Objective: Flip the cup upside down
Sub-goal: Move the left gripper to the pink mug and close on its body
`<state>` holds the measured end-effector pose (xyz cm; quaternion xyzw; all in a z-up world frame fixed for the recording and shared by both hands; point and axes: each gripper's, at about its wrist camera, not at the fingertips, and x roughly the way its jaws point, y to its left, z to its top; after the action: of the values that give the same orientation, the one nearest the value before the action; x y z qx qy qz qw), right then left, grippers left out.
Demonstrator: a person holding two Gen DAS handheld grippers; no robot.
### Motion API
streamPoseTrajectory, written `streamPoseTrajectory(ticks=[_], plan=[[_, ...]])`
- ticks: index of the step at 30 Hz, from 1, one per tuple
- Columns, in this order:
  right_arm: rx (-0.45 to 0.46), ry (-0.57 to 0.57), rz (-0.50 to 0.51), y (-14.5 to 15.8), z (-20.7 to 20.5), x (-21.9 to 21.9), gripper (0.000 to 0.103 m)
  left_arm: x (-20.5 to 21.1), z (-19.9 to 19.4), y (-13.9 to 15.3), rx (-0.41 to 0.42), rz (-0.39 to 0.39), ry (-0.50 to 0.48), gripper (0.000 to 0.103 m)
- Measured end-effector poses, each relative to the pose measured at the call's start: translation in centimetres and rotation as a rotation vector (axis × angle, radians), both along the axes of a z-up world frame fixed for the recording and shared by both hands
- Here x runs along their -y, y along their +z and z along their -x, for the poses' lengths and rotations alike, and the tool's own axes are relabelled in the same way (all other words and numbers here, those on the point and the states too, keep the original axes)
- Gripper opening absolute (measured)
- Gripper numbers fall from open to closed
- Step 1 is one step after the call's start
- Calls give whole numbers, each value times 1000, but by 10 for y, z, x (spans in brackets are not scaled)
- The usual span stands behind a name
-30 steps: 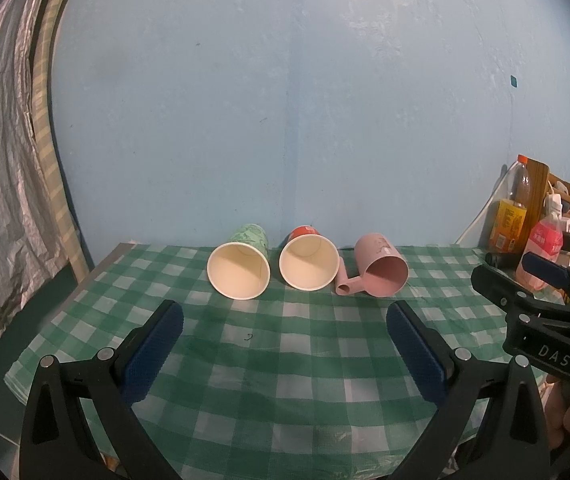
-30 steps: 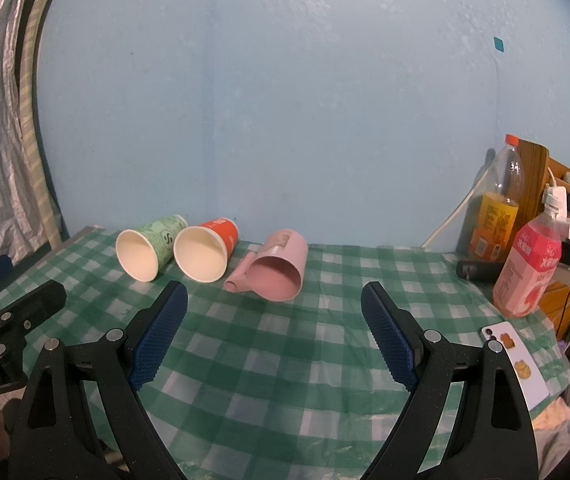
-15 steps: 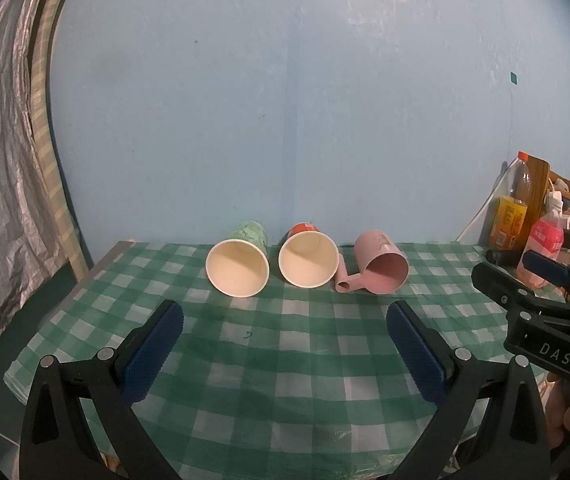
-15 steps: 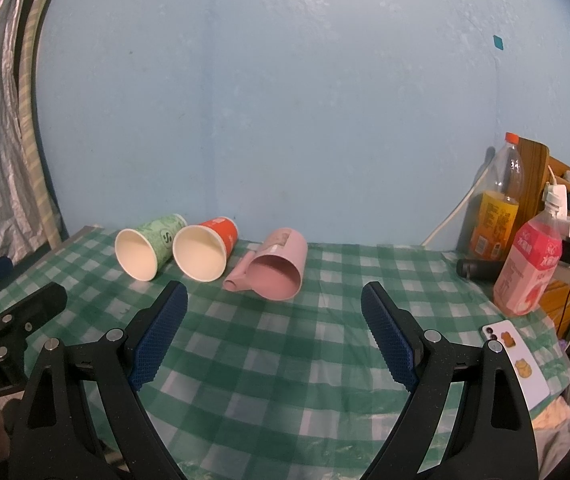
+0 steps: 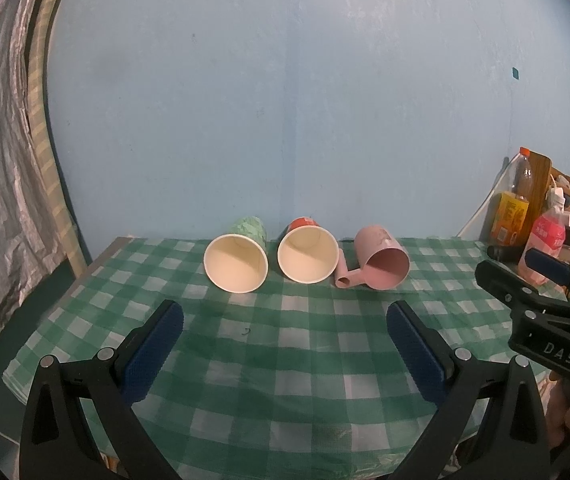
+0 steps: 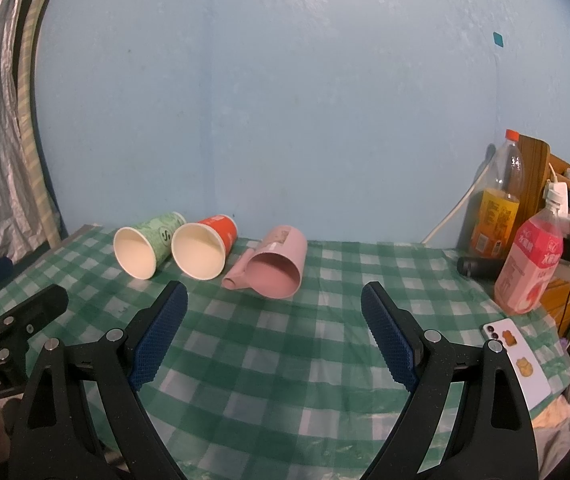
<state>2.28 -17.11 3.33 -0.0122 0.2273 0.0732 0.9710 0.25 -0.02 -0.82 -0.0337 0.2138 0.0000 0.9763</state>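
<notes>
Three cups lie on their sides at the back of the green checked table (image 5: 285, 352), mouths toward me: a green paper cup (image 5: 237, 260) (image 6: 145, 248), a red paper cup (image 5: 306, 254) (image 6: 203, 249) and a pink plastic mug (image 5: 381, 268) (image 6: 279, 266) with its handle to the left. My left gripper (image 5: 285, 320) is open and empty, held well short of the cups. My right gripper (image 6: 273, 304) is open and empty, in front of the pink mug and apart from it.
At the table's right end stand an orange drink bottle (image 6: 499, 208), a pink drink bottle (image 6: 531, 264) and a dark cylinder (image 6: 479, 267). A phone (image 6: 519, 356) lies near the right front edge. A wooden rack with cables (image 6: 565, 200) stands behind. A blue wall (image 6: 285, 100) backs the table.
Both grippers have barely moved; the left view shifted slightly, with the cups a little higher in frame. The cups lie as before.
</notes>
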Motion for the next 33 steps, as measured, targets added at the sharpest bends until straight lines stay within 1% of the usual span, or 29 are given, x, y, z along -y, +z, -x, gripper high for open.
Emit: streamPoseTrajectory(ticks=[6,9,15,19,21,25,28,31,33], plan=[[-8,-13,-6,0,-7,8,88,2,-23,1,-61,4,-14,103],[-25,-14,-26,3,-15,19,88,4,-37,5,-94,0,-24,103],[-74,5,-79,11,-38,40,88,15,-70,19,-158,7,-85,103],[-96,10,-77,20,-55,51,88,27,-97,28,-222,-4,-117,103],[-105,20,-80,25,-62,54,88,33,-107,33,-237,0,-140,103],[-148,48,-98,30,-82,59,88,47,-132,40,-282,-9,-165,103],[-178,52,-94,34,-99,62,88,57,-151,41,-322,-6,-161,103],[-227,74,-128,37,-119,68,88,69,-172,39,-383,-13,-175,103],[-268,86,-152,36,-131,71,88,75,-184,38,-403,-19,-178,103]])
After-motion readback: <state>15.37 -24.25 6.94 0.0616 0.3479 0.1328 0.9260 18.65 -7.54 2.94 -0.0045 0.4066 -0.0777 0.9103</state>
